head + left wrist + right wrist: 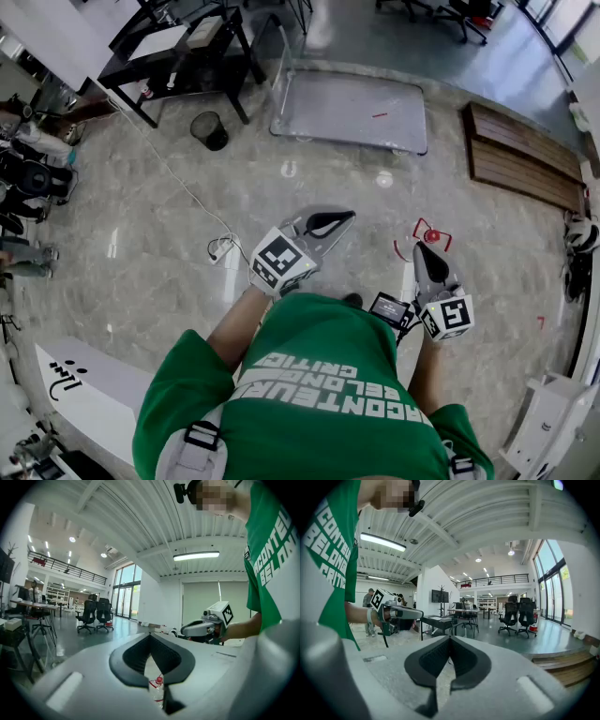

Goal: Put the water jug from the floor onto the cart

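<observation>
With my left gripper (345, 217) and right gripper (421, 249) both pressed together and empty at mid-frame, I could topple the water jug (430, 234) standing just beyond the right tip, well short of the cart (352, 111) at upper centre.

Two grippers are counted: left gripper (349, 217), right gripper (419, 247). One water jug (430, 234), one cart (352, 111), one waste bin (209, 130) and one black table (164, 64) are logged. Two wooden slabs (521, 141) are noted. Two office chairs (86, 615) are seen. One wall screen (439, 596) is tallied. Two people are counted: person in green shirt (319, 394), distant person (369, 596).
</observation>
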A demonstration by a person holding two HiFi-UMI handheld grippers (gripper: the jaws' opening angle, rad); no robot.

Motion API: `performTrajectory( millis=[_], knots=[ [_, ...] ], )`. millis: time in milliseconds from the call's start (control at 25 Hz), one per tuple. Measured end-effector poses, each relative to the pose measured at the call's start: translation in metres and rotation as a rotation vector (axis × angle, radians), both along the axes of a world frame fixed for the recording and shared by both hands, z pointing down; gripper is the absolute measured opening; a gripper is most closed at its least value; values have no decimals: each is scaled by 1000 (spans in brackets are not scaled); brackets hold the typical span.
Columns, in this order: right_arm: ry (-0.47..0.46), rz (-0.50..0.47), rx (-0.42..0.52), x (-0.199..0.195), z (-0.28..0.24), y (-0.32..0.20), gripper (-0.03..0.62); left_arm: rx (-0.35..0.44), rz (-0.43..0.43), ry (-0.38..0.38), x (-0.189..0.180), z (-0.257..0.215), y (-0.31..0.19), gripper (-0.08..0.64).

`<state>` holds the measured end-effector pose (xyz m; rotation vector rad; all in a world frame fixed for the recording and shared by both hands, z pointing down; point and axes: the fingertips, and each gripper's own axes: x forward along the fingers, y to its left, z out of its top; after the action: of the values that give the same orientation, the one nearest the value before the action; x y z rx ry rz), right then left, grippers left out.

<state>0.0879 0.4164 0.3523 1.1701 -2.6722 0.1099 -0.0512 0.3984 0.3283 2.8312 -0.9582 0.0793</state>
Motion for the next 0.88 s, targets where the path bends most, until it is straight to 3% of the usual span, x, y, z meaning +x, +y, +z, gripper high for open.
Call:
performTrajectory(
  millis=[160, 400, 880],
  knots=[
    [4, -19, 33, 11, -5, -18, -8, 16, -70, 16, 6, 1, -20, 15],
    [-9, 16, 3, 29, 3, -5, -8, -54, -10, -54, 27, 20, -11, 15],
    [68, -17, 11, 12, -4, -4, -8, -78, -5, -28, 28, 39, 8, 15]
  ],
)
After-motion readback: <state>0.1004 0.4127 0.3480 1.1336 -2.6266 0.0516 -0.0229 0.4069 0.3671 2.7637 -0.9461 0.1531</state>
